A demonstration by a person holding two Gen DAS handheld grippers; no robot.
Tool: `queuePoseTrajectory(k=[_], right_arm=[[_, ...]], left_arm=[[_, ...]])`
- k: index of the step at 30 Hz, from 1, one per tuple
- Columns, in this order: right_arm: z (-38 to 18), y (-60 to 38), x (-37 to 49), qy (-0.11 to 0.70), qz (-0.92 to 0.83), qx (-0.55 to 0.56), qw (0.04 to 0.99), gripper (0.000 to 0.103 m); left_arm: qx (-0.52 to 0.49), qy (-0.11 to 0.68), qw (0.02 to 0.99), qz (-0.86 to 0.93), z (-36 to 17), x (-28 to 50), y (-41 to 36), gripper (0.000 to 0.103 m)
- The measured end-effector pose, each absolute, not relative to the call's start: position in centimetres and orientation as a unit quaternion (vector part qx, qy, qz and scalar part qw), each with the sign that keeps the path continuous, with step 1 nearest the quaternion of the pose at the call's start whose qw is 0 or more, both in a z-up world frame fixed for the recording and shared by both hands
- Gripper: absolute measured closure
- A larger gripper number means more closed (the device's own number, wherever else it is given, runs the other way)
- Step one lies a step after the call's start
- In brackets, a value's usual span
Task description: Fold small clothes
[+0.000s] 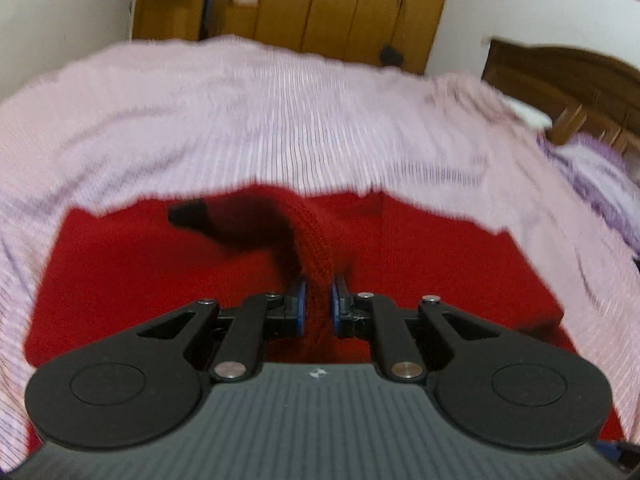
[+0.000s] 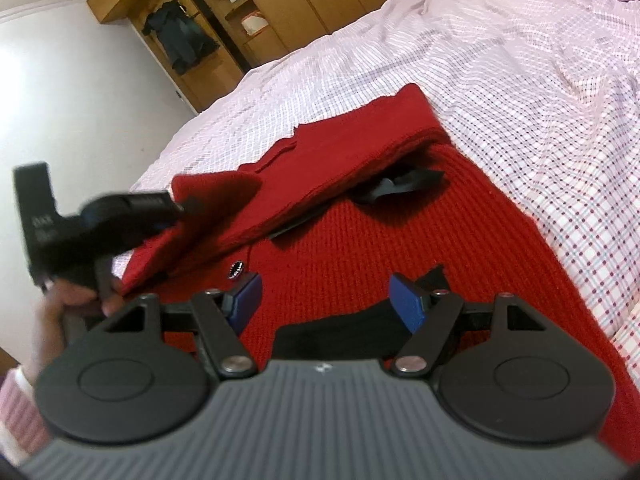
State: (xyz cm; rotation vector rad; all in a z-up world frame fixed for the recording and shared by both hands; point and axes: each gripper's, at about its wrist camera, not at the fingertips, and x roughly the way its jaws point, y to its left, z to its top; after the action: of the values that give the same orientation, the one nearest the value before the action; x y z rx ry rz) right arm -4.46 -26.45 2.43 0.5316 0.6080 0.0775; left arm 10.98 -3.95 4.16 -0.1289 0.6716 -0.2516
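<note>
soft, limp red knit cardigan (image 2: 400, 240) on the bed (image 2: 480, 60): left gripper (image 1: 318, 300) pinches a lifted edge fold, right gripper (image 2: 326, 300) hovers wide apart; best gripped at edges.

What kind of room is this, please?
Most likely a bedroom: a bed with a pink checked sheet, a wooden headboard, and a wooden wardrobe along the wall.

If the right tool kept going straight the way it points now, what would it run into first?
Most likely the red knit sweater lying on the bed: the right tool is open with only its fabric between and ahead of the fingers. Depth is uncertain; the silver button sits slightly left.
</note>
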Motion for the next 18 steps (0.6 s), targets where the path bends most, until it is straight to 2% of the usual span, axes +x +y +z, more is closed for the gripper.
queuePoseTrajectory(k=[5,7,11,12,18], right_arm=[[2.4,-26.2,-4.4,0.299,0.041,0.256,0.918,0.030],[2.3,-26.2,-4.4,0.300,0.041,0.254,0.919,0.030],[2.7,-26.1,-4.3,0.302,0.041,0.250,0.919,0.030],[2.9,-26.1,-4.2,0.302,0.042,0.247,0.920,0.030],[5.2,-24.2,-3.1,0.297,0.071,0.200,0.931,0.030]], left_arm=[[-0.069,0.356,0.923,-0.128,2.2,11.3,-3.0,0.088],[-0.064,0.359,0.922,-0.131,2.5,11.2,-2.9,0.083],[-0.048,0.361,0.919,-0.150,4.5,9.5,-2.0,0.051],[-0.043,0.358,0.921,-0.148,5.1,8.8,-1.7,0.049],[-0.046,0.380,0.918,-0.098,6.3,5.7,2.4,0.048]])
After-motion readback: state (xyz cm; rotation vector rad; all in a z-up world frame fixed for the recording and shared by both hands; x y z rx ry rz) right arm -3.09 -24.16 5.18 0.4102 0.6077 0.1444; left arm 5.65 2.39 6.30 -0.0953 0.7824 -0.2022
